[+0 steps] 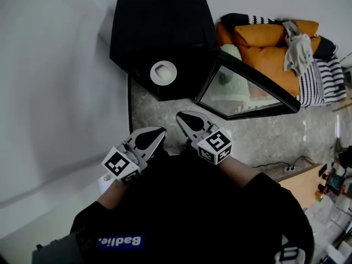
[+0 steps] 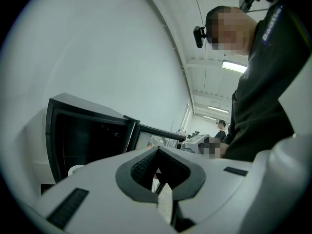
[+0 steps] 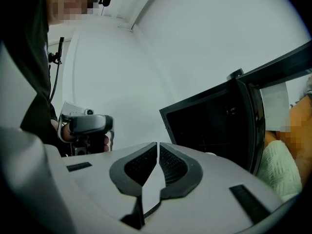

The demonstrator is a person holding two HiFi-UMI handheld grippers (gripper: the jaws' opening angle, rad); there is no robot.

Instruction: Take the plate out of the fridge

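Note:
A small black fridge [image 1: 159,26] stands on the floor against the white wall, its glass door [image 1: 247,87] swung open to the right. A round white plate [image 1: 163,72] with a pale square thing on it lies at the front of the fridge's dark inside. In the left gripper view an edge of the plate [image 2: 75,169] shows low in the fridge [image 2: 87,135]. My left gripper [image 1: 162,131] and right gripper [image 1: 180,116] hover side by side in front of the opening, short of the plate. Both are shut and hold nothing, with the left gripper [image 2: 157,149] and right gripper [image 3: 157,144] tips meeting.
A sofa [image 1: 275,43] with orange cushions and a striped throw stands behind the open door. A power strip and cable [image 1: 289,168] lie on the stone floor at the right, beside a wooden table [image 1: 300,186]. Another person [image 2: 222,126] stands far off.

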